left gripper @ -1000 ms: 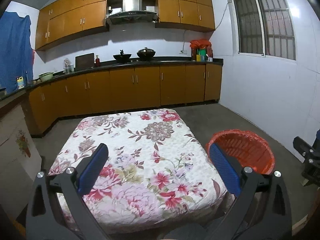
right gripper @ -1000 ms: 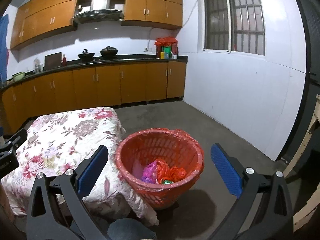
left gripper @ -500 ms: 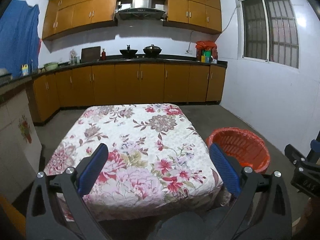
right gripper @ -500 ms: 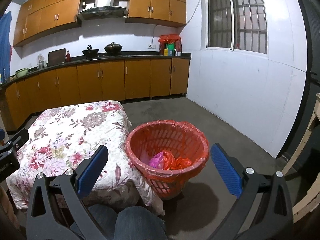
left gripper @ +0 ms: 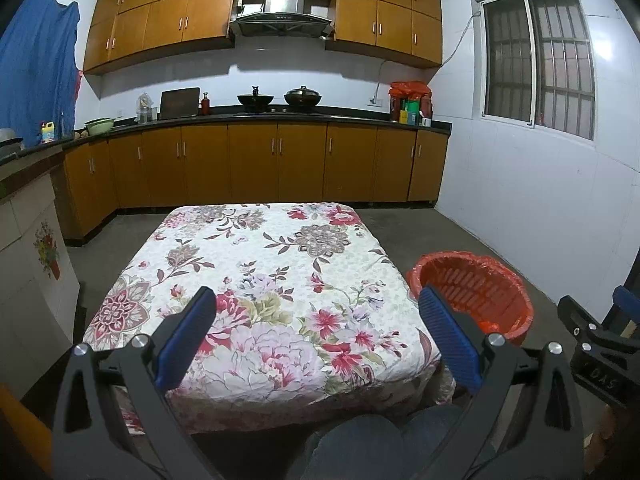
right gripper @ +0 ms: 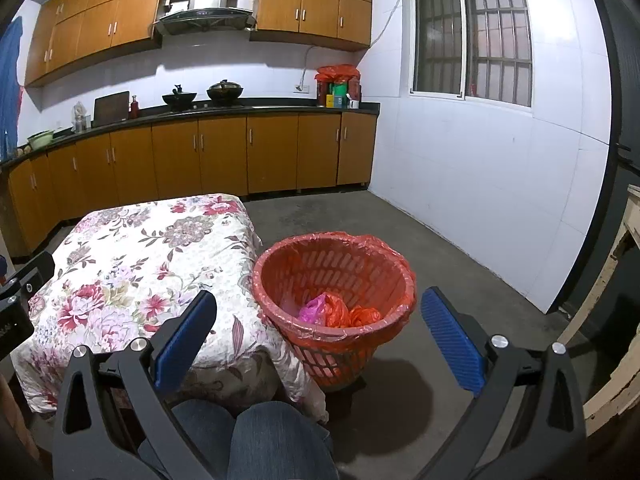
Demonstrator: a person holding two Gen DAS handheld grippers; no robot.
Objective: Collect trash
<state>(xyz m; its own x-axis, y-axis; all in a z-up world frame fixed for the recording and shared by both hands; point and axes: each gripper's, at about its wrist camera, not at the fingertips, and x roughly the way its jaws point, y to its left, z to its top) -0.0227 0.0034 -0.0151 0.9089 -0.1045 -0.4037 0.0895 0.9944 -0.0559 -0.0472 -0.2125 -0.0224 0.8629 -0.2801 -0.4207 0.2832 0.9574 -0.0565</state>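
Trash lies in basket ahead of right hand-held gripper.

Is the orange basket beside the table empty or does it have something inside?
Not empty. The orange basket holds crumpled plastic bags at its bottom, pink and orange.

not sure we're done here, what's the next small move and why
Probably just rest both grippers, maybe after a last look around. The floral tablecloth shows no trash, the red basket already holds crumpled bags, and the left gripper and right gripper have open, empty jaws.
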